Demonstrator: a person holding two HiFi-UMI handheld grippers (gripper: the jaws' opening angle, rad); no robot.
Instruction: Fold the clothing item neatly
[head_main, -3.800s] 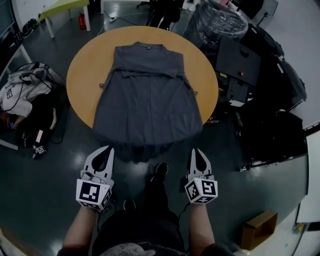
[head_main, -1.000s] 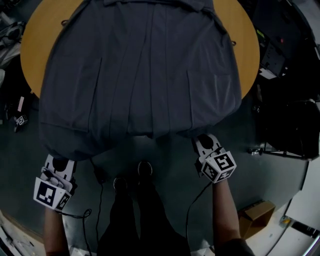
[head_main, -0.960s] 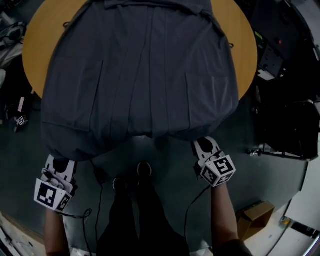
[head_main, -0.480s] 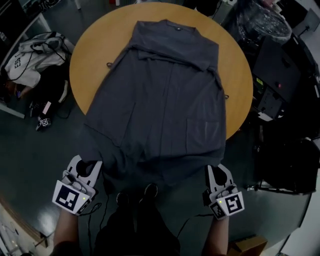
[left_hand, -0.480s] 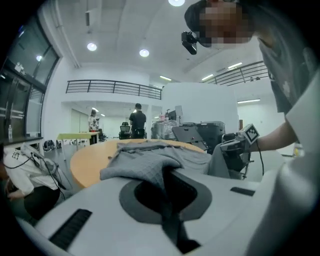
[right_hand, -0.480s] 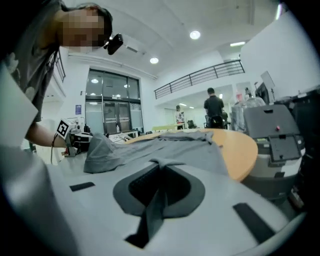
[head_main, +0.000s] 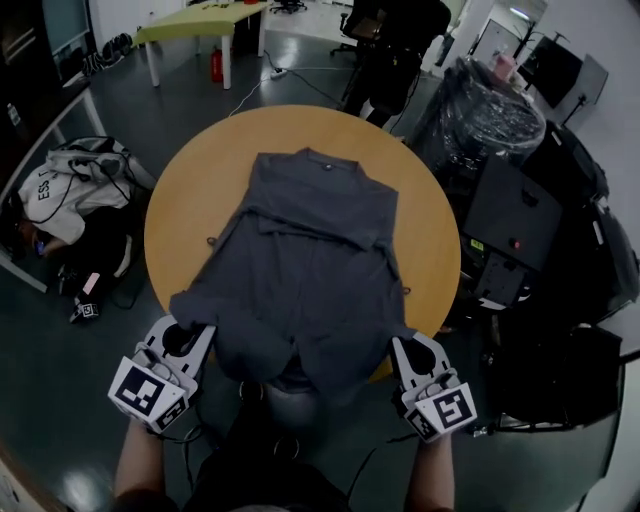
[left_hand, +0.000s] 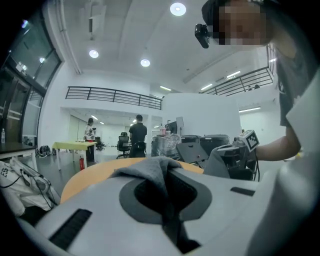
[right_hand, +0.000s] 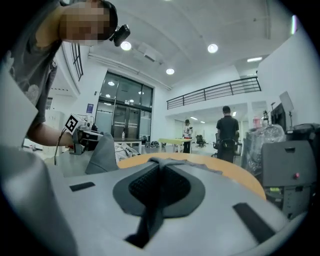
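Both tongs are clamped tight on cloth here: the left tongs (head_main: 186, 335) pinch one hem corner of the grey garment (head_main: 310, 250), the right tongs (head_main: 413, 348) the other. The hem is up off the near edge and the collar end lies flat on the round bench (head_main: 175, 210). Soft, light, floppy stuff, I'd say, sagging between the grips, so the corners are the place to hold. No label readable on it.
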